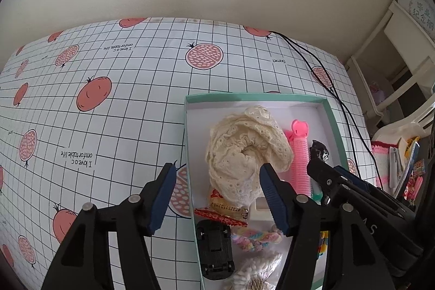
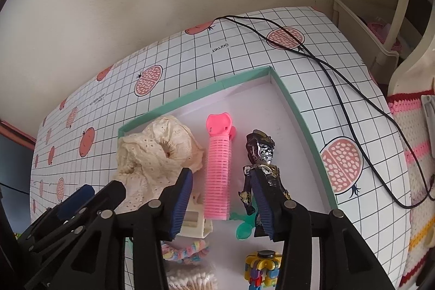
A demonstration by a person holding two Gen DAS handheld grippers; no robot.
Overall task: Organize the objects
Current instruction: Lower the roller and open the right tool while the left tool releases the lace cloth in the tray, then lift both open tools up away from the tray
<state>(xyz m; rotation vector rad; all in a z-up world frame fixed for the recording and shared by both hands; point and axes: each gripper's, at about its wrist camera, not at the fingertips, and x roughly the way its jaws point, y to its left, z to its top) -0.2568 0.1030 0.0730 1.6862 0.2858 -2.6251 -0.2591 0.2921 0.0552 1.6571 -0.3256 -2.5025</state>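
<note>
- Left gripper hangs with its jaws spread wide and nothing between them, one blue pad outside the box's left wall, the other over the inside.
- Right gripper is parted too, gripping nothing; the pink hair roller lies below the gap, and the dark figurine lies just beside the right-hand pad.
- Both tools hover over the mint-edged box, which sits toward the desk's right edge.
- In the box, the cream lace cloth is bunched against the left side, touching the roller.
- Nearer the front wall: a black toy car, a red hair clip, a pastel scrunchie and a pack of cotton swabs.
- A yellow block toy lies in front of the figurine.
- A black cable trails across the checked tablecloth past the box's right wall.
</note>
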